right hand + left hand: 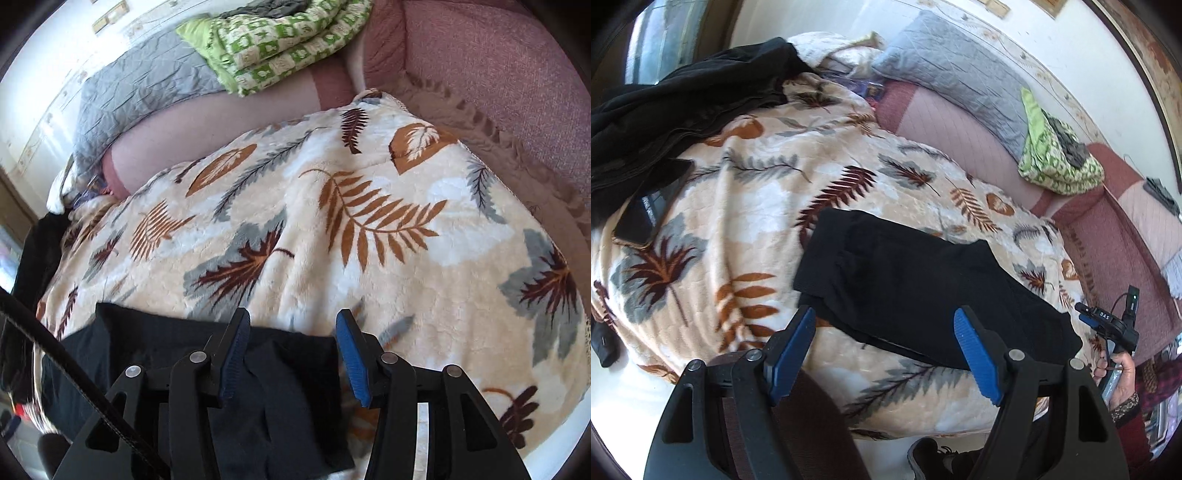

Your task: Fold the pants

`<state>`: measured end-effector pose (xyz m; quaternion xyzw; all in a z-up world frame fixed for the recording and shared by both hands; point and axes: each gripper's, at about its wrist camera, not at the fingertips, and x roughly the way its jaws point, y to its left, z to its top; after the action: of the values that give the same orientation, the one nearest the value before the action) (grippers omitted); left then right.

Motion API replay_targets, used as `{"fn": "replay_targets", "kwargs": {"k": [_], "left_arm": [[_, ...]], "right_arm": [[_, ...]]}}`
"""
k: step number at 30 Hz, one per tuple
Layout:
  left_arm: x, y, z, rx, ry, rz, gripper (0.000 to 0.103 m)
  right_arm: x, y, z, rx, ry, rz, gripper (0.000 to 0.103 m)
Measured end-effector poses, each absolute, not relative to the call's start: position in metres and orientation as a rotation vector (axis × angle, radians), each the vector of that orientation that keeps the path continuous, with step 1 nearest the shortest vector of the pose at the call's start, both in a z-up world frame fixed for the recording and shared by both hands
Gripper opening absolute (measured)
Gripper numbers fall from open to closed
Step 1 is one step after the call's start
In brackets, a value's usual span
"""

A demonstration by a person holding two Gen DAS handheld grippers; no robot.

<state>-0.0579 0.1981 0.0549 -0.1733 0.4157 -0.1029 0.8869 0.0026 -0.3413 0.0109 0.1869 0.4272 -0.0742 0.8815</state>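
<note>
The black pants (923, 288) lie folded into a flat rectangle on the leaf-patterned blanket (757, 192). My left gripper (886, 317) is open and empty, its blue pads just above the near edge of the pants. My right gripper (291, 321) is open and empty over the pants' right end (207, 354); it also shows in the left wrist view (1108, 321), held in a hand at the bed's right side.
A heap of black clothes (676, 110) lies at the far left of the blanket, with a dark phone-like slab (650, 203) beside it. A grey pillow (956, 70) and a green patterned quilt (1056, 158) rest on the pink sofa (1108, 240) behind.
</note>
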Motion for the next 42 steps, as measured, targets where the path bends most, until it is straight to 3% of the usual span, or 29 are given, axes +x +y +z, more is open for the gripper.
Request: {"fn": "replay_targets", "kwargs": {"k": [6, 7, 8, 9, 17, 21, 22, 24, 31, 42], "left_arm": [[-0.054, 0.15, 0.057, -0.269, 0.884, -0.267, 0.076], [-0.053, 0.146, 0.057, -0.265, 0.89, -0.272, 0.076], [-0.052, 0.144, 0.055, -0.263, 0.899, -0.275, 0.076], [-0.052, 0.142, 0.053, -0.265, 0.91, -0.278, 0.076], [-0.042, 0.14, 0.038, -0.268, 0.963, -0.248, 0.076], [-0.042, 0.132, 0.037, -0.242, 0.969, -0.255, 0.076], [-0.043, 0.131, 0.037, -0.235, 0.969, -0.257, 0.076], [-0.042, 0.129, 0.037, -0.223, 0.968, -0.256, 0.076], [-0.04, 0.123, 0.031, -0.231, 0.985, -0.274, 0.076], [-0.029, 0.1, 0.013, -0.189, 1.045, -0.276, 0.076]], "right_arm": [[0.011, -0.308, -0.011, 0.131, 0.987, -0.097, 0.059], [0.017, -0.299, -0.02, 0.062, 1.025, -0.101, 0.056], [0.018, -0.295, -0.024, 0.032, 1.037, -0.095, 0.024], [0.018, -0.292, -0.024, 0.018, 1.038, -0.084, 0.01], [0.004, -0.325, 0.002, 0.132, 0.884, -0.202, 0.009], [0.007, -0.349, -0.013, 0.241, 0.922, -0.258, 0.014], [0.006, -0.355, -0.017, 0.271, 0.928, -0.269, 0.019], [-0.001, -0.372, -0.02, 0.375, 0.911, -0.29, 0.045], [-0.029, -0.395, -0.015, 0.579, 0.812, -0.248, 0.051], [-0.083, -0.384, -0.027, 0.554, 0.762, -0.208, 0.053]]}}
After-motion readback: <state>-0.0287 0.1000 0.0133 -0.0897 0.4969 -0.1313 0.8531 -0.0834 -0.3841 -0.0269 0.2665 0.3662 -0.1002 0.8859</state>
